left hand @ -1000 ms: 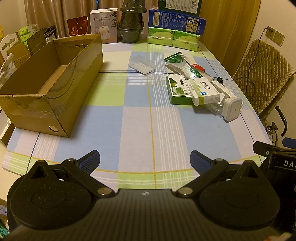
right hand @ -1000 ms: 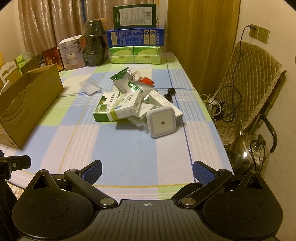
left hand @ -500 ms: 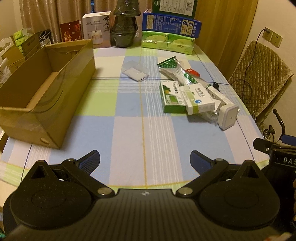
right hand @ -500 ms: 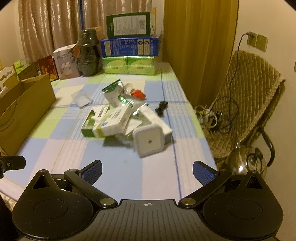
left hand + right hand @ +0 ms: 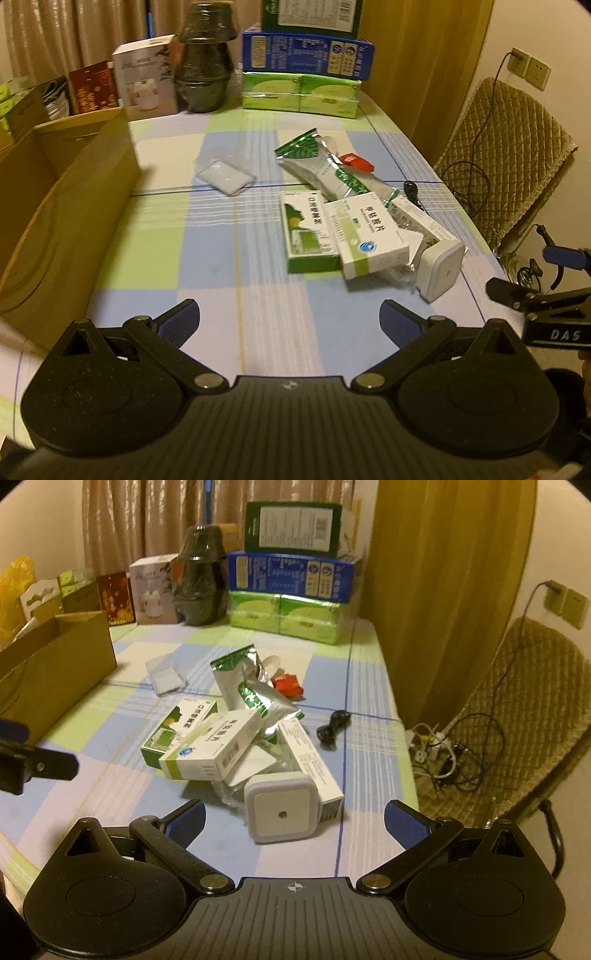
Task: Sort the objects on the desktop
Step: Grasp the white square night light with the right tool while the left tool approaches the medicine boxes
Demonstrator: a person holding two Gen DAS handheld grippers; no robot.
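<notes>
A heap of small items lies on the checked tablecloth. In it are a green medicine box (image 5: pixel 308 232) (image 5: pixel 177 725), a white and green box (image 5: pixel 369 238) (image 5: pixel 214 744), a foil pouch (image 5: pixel 325 170) (image 5: pixel 251 686), a long white box (image 5: pixel 310 762) and a square white night light (image 5: pixel 441 267) (image 5: pixel 282 810). My right gripper (image 5: pixel 293 818) is open just short of the night light, which sits between its fingers' line. My left gripper (image 5: pixel 290 319) is open over bare cloth, left of the heap. An open cardboard box (image 5: pixel 55 206) (image 5: pixel 51 664) stands at the left.
A clear plastic case (image 5: pixel 225 175) lies mid-table, with a red packet (image 5: pixel 286 683) and a black cable (image 5: pixel 332 725) near the heap. Stacked boxes (image 5: pixel 306 55), a dark jar (image 5: pixel 205 66) and a white carton (image 5: pixel 144 79) line the far edge. A padded chair (image 5: pixel 524 709) stands right.
Both grippers have moved forward over the table toward the heap. The night light now sits much closer to the right gripper's fingers. The cardboard box has slid toward the left view's edge.
</notes>
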